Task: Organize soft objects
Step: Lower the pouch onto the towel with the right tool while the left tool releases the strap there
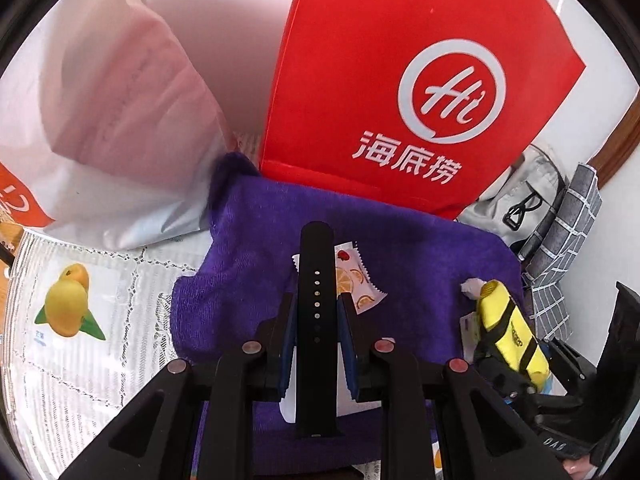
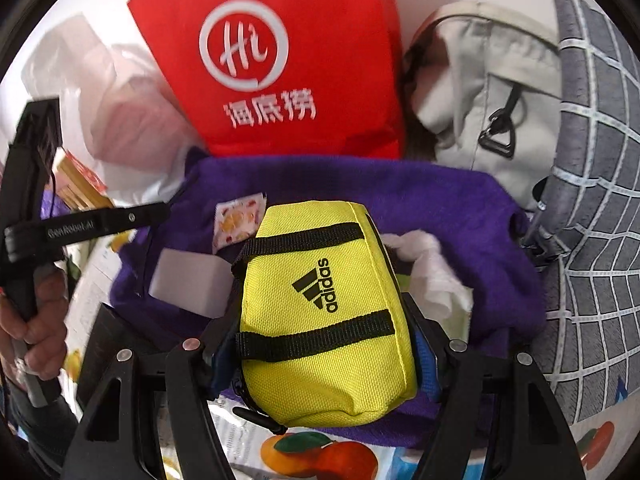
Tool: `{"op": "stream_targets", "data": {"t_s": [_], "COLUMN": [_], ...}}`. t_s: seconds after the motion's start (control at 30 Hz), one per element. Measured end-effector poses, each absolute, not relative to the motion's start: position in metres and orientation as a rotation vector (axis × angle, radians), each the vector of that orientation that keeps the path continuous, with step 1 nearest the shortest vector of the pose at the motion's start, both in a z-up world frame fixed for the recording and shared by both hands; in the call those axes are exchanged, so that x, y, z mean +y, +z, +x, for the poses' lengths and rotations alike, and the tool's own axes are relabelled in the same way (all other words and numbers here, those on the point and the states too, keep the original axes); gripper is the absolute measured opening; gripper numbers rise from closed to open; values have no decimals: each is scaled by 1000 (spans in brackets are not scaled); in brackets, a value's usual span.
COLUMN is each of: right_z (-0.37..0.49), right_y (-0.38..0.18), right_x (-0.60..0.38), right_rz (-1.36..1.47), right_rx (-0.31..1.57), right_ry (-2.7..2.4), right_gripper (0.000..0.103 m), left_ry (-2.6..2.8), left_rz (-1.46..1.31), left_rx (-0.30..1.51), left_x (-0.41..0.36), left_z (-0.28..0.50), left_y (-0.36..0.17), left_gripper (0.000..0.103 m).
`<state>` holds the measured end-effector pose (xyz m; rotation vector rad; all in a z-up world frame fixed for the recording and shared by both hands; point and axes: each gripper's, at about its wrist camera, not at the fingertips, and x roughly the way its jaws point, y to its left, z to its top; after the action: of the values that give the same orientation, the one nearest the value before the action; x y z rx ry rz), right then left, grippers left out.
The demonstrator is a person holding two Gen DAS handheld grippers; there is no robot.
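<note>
My left gripper [image 1: 316, 312] is shut on a black watch strap [image 1: 316, 280] and holds it above a purple towel [image 1: 420, 248]. A fruit-print sachet [image 1: 356, 280] and a white card [image 1: 344, 396] lie on the towel under it. My right gripper [image 2: 324, 320] is shut on a yellow adidas pouch [image 2: 320, 312] over the same towel [image 2: 460, 216]. In the left wrist view the pouch [image 1: 508, 328] shows at the right. A crumpled white tissue [image 2: 432, 272] lies beside the pouch. The sachet [image 2: 238, 220] and white card [image 2: 188, 280] lie to its left.
A red Haidilao bag [image 1: 400, 80] stands behind the towel, also in the right wrist view [image 2: 280, 60]. A white plastic bag [image 1: 120, 120] is at the left. A grey backpack [image 2: 488, 92] and a checked grey cloth [image 2: 592, 200] are at the right. A lace tablecloth with fruit prints [image 1: 80, 320] covers the table.
</note>
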<state>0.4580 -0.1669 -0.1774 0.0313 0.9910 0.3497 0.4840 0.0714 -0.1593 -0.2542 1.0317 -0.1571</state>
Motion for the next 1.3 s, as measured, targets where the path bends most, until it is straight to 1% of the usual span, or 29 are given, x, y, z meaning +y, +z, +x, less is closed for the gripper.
{"op": "stream_targets", "data": {"t_s": [0.17, 0.3, 0.43, 0.53, 0.57, 0.63, 0.7, 0.9, 1.0, 1.03, 1.1, 1.13, 1.17, 1.23, 1.27, 1.3], "right_z": [462, 467, 467, 465, 464, 461, 456, 423, 387, 375, 349, 334, 322, 301, 290, 282], "right_y": [-189, -195, -193, -186, -184, -177, -166, -135, -128, -128, -131, -134, -138, -150, -159, -165], "right_x": [-164, -165, -168, -174, -175, -179, -184, -191, -192, -194, -192, -190, -188, -183, -181, -179], "right_rz": [-7, 19, 43, 63, 66, 73, 83, 97, 61, 59, 31, 3, -24, -47, -45, -37], "right_rx": [1020, 1059, 1055, 1041, 1040, 1026, 994, 908, 902, 897, 899, 910, 920, 951, 979, 996], "right_ry": [309, 321, 340, 346, 343, 332, 316, 306, 310, 309, 321, 323, 319, 314, 315, 322], "right_gripper": [71, 72, 83, 84, 84, 84, 84, 84, 84, 83, 74, 65, 60, 56, 51, 48], "left_ry": [-145, -151, -161, -159, -160, -170, -166, -155, -166, -170, -178, -178, -169, -130, -125, -136], "left_rz": [-239, -241, -255, -246, -252, -262, -251, -224, -226, -223, -217, -215, -211, -219, -218, -209], "left_rx": [1052, 1062, 1061, 1047, 1044, 1039, 1031, 1017, 1003, 996, 980, 972, 963, 940, 935, 935], "left_x": [66, 60, 58, 57, 58, 58, 59, 61, 61, 60, 58, 57, 56, 56, 55, 53], "left_z": [488, 490, 490, 489, 489, 488, 486, 479, 473, 470, 465, 463, 460, 456, 455, 453], "left_y": [-169, -173, -173, -170, -169, -167, -162, -151, -141, -138, -130, -126, -122, -115, -113, -111], "left_gripper": [20, 20, 20, 20, 21, 30, 35, 38, 44, 44, 44, 44, 44, 45, 45, 45]}}
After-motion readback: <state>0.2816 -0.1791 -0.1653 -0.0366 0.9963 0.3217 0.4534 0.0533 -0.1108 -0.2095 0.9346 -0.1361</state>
